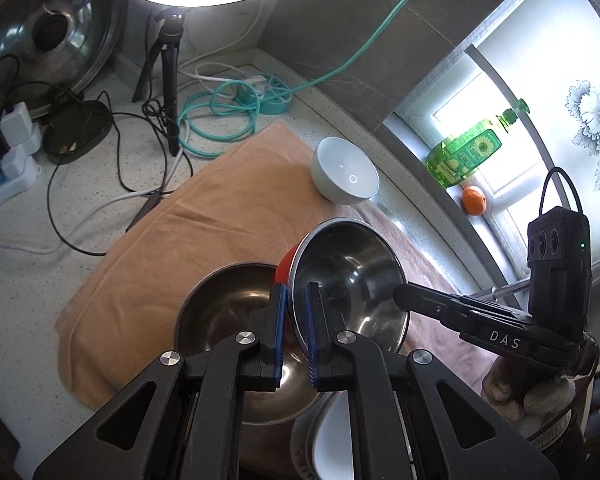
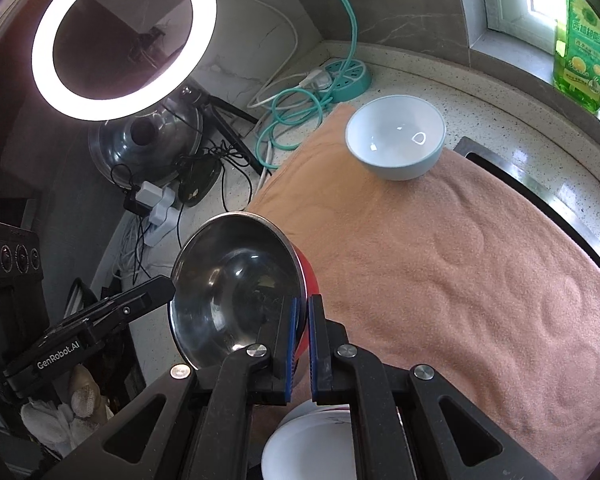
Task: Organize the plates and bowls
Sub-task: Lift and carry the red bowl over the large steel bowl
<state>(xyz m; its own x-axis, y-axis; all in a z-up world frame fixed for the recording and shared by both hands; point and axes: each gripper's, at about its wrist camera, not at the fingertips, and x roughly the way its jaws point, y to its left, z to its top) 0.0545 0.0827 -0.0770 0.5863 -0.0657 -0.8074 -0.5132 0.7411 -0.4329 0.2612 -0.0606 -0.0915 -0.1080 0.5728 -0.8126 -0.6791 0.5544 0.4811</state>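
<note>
Gripping the rim of a red-sided steel bowl (image 2: 236,280), the right tool (image 2: 300,344) has its blue pads pinched on the wall w/ the bowl tilted up on edge, mouth facing the left side. In the left wrist view the same bowl (image 1: 348,276) sits between the left tool's fingers: left tool (image 1: 297,336) also clamps its rim, one pad inside, one outside against the red wall. So both tools hold one bowl, lifted above the towel. Just below/left of it a second steel bowl (image 1: 228,320) rests upright on the orange towel (image 1: 148,264), which covers the speckled bench (image 1: 28,280). Light-blue ceramic bowl (image 2: 396,136) stands upright near the towel's far edge, well apart from the held bowl. White dish (image 2: 304,444) shows under the tools at the frame bottom; can't tell plate or bowl. Bkgd: ring light (image 2: 124,36), teal extension cord (image 2: 300,112), pot lid (image 1: 48,36) leaning on the wall, green dish soap bottle (image 1: 466,152) & an orange (image 1: 475,200) on the window sill.
</note>
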